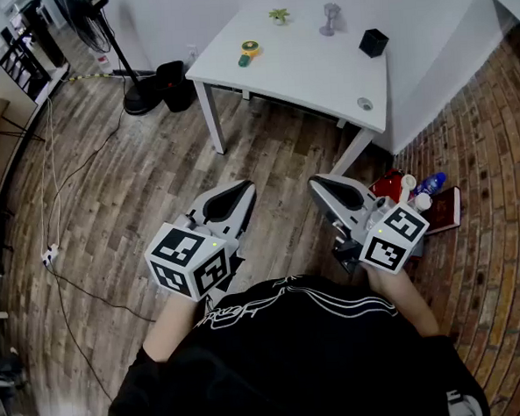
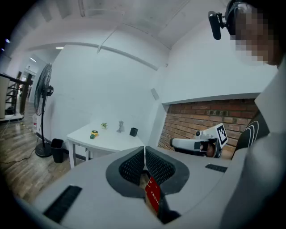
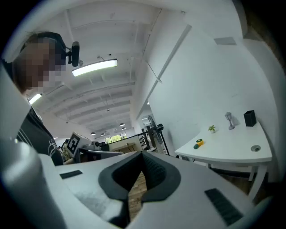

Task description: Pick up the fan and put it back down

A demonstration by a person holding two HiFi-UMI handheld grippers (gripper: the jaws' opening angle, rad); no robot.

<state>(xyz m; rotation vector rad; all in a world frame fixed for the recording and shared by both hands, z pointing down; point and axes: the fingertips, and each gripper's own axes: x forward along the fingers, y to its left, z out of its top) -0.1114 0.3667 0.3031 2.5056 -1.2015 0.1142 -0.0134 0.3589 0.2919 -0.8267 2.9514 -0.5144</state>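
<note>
A tall black pedestal fan [image 1: 90,20] stands on the wood floor at the far left, beyond the white table [image 1: 322,76]. It also shows in the left gripper view as the fan [image 2: 41,91] and, small, in the right gripper view as the fan [image 3: 152,127]. A small yellow and green object [image 1: 249,49] lies on the table; what it is I cannot tell. My left gripper [image 1: 246,188] and right gripper [image 1: 315,182] hang side by side close to the person's body, far from both. Each is shut with nothing between its jaws.
On the table are a tiny plant [image 1: 278,16], a grey figurine [image 1: 329,18] and a black cube [image 1: 373,42]. A black bin [image 1: 173,83] sits by the fan's base. Cables and a power strip [image 1: 50,253] cross the floor at left. Bottles and red items [image 1: 413,193] lie at right.
</note>
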